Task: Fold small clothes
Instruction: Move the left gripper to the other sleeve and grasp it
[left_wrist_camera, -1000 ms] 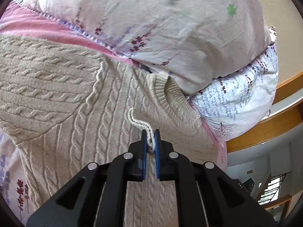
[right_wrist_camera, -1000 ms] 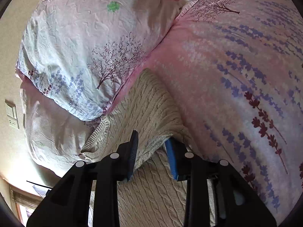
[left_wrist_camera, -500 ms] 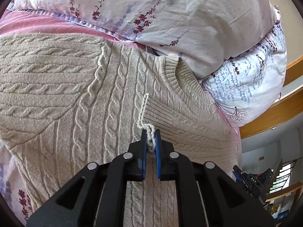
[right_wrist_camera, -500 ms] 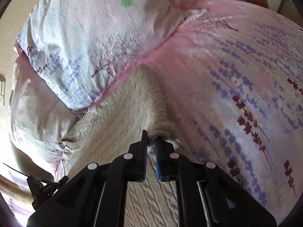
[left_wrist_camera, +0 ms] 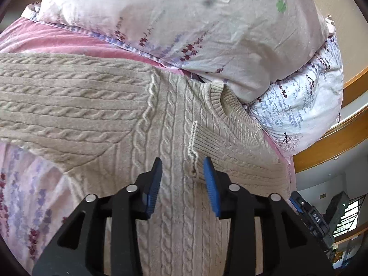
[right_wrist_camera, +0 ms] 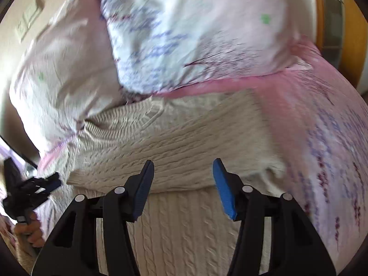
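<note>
A: What is seen from the left wrist view?

B: A beige cable-knit sweater is spread over a pink floral bedsheet, filling the middle and lower part of the frame. One sleeve is laid across the body from the left, and a ribbed cuff is folded in from the right, just below the neckline. Two pillows are stacked along the top of the frame, against the collar.

A: And the left gripper?

B: Its jaws are being opened. The edge of the cuff lies between the blue pads, but it is not pressed by either of them; nothing is held.

A: What is shown in the right wrist view?

B: The picture is blurred. The sweater is seen across the centre, with a folded edge running level just above the fingertips. The right gripper is being opened as well, about halfway apart, with only knit fabric beneath the gap and nothing gripped.

A: Is anything else visible?

B: The left gripper appears at the lower left edge of that frame, with a hand beneath it. A wooden frame is seen at the right edge of the left wrist view.
</note>
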The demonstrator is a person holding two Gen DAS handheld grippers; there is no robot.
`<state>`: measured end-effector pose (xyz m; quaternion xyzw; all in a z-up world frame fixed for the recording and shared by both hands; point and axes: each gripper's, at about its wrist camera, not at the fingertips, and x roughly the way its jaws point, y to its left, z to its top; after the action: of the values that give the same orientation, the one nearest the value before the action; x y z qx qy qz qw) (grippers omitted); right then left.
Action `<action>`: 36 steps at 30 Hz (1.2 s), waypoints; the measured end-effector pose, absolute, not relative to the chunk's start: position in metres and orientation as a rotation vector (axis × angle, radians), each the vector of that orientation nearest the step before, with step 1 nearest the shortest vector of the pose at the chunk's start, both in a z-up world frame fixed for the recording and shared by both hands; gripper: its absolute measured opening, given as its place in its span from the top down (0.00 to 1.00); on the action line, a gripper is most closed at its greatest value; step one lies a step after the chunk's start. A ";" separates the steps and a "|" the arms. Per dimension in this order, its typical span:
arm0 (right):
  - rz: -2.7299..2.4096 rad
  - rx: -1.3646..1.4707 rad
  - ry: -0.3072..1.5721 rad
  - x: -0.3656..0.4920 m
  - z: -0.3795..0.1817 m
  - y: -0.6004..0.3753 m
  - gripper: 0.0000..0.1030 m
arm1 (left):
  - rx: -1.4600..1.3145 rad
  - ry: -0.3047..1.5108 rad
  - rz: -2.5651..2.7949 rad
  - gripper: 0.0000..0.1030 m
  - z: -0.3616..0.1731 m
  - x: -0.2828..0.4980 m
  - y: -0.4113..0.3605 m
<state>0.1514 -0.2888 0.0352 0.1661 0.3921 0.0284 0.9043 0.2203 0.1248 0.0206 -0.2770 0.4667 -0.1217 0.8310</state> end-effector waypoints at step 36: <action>0.113 0.219 0.904 0.167 0.018 -0.251 0.39 | -1.246 0.740 0.327 0.93 -0.033 0.142 0.374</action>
<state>0.1666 -0.2512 0.0180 0.1055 0.4357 0.0542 0.8922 0.1423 0.3738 -0.0325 -0.5674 0.3369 0.1491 0.7364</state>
